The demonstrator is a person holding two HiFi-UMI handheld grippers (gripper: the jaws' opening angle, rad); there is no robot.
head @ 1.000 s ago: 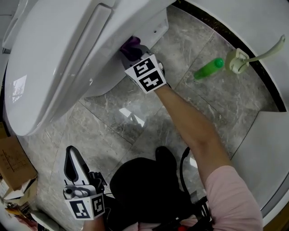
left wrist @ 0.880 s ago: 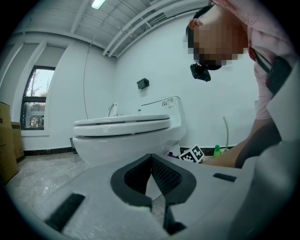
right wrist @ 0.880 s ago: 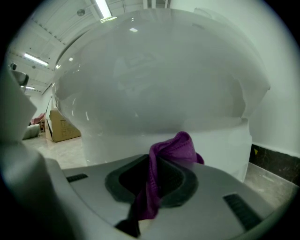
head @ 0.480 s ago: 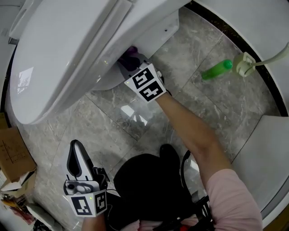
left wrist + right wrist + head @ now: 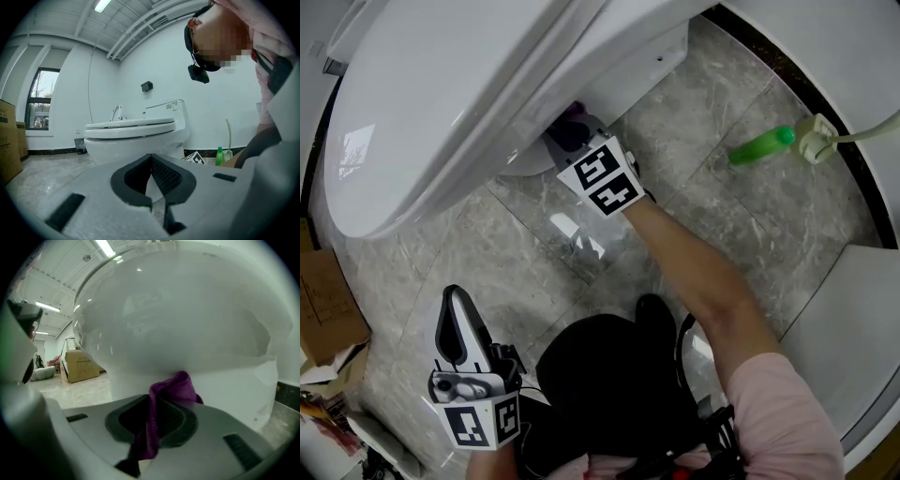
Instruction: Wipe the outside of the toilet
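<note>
Head view is showing the right claw (image 5: 569, 139) staying where it was a second ago, tucked under the overhang of the toilet (image 5: 441, 103) bowl. The whole scene is sliding a little in the picture, and the green bottle (image 5: 759, 146) is now sitting further right than before. The left claw (image 5: 457, 314) is still hanging low over the floor (image 5: 534, 272), well apart from the toilet. In the left gripper view its jaws are pressing together with nothing between them.

Above the right claw the bowl's rounded underside is leaving no room. Behind and below it, bare grey marble floor is lying open, with the bottle well off to its right. A cardboard box (image 5: 328, 314) is standing on the floor away to the left claw's left.

Right gripper view is showing the right claw clenching a purple cloth (image 5: 164, 404). The cloth's bunched top is touching the glossy white bowl just ahead of the jaws, near the line where the bowl is meeting the pedestal.
</note>
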